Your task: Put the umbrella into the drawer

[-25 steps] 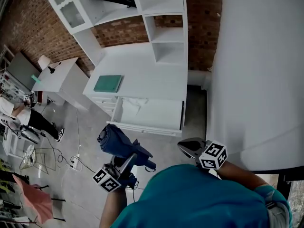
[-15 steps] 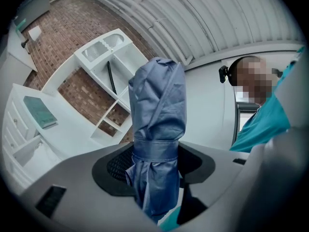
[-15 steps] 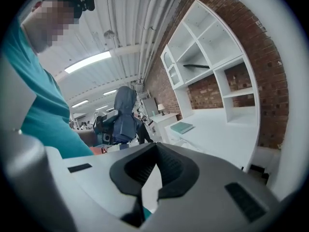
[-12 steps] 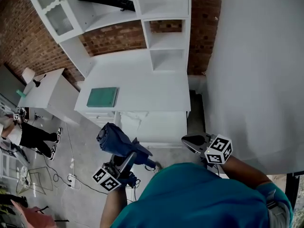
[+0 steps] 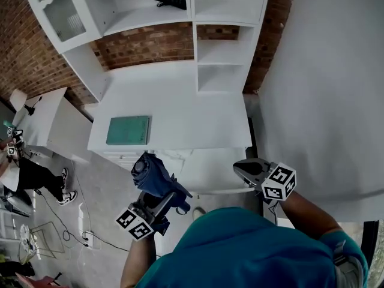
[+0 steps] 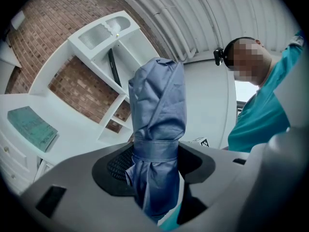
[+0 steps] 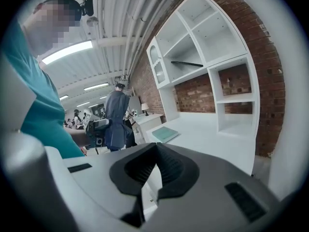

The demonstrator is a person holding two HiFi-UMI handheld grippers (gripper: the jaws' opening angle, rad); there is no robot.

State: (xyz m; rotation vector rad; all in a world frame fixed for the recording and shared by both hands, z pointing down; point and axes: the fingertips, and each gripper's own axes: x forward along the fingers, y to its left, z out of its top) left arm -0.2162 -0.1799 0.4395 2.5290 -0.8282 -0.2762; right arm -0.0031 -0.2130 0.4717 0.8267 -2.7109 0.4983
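Umbrella (image 5: pixel 153 174), folded and strapped, was clamped in the left gripper (image 6: pixel 155 151) with its long axis running out past the jaws toward the open drawer (image 5: pixel 210 168) just ahead, while the right gripper (image 5: pixel 247 170), jaws together and empty, hung nearer that drawer.

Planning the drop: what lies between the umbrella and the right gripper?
In the head view, the open white drawer lies between the umbrella and the right gripper.

No text, label or number can be read anywhere.
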